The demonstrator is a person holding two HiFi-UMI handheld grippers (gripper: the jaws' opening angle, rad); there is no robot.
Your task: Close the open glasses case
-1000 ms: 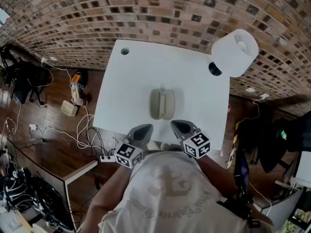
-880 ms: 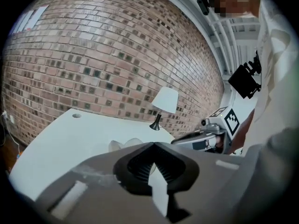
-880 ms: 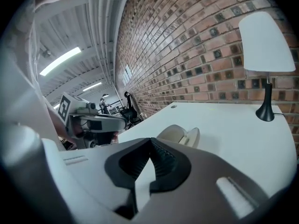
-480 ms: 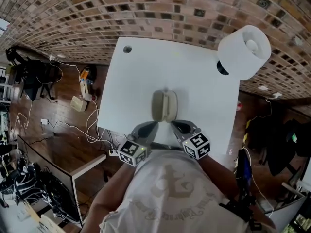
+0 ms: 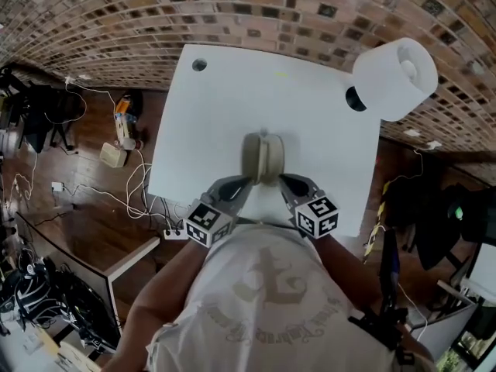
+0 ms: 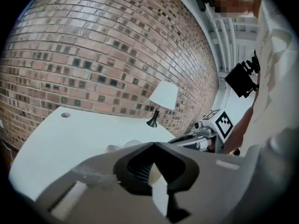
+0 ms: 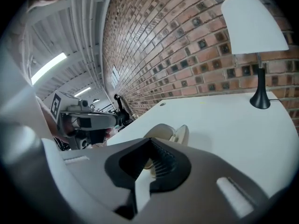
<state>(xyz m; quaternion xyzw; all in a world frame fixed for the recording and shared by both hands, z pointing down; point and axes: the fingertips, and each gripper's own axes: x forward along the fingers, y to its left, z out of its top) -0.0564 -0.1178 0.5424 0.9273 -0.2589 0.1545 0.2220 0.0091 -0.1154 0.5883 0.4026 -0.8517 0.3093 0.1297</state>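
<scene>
Head view: the glasses case (image 5: 262,156) lies open on the white surface (image 5: 225,122), near its middle, its two beige halves side by side. The left tongs (image 5: 245,182) and right tongs (image 5: 284,178) point at the case's near end from either side, their tips just beside it; whether they touch it cannot be told. A white lamp (image 5: 394,68) stands at the far right corner, against the brick wall (image 5: 116,22).

Left gripper view: the left tongs (image 6: 153,144) have their jaws closed tip to tip with nothing between them. The case (image 6: 131,143) peeks over them, and the right tongs (image 6: 194,136) lie to the right.

Right gripper view: the right tongs (image 7: 150,140) are likewise shut and empty. The case (image 7: 164,130) sits just beyond the tips, one half tilted up. The left tongs (image 7: 88,120) show at left, the lamp (image 7: 254,24) at far right.
</scene>
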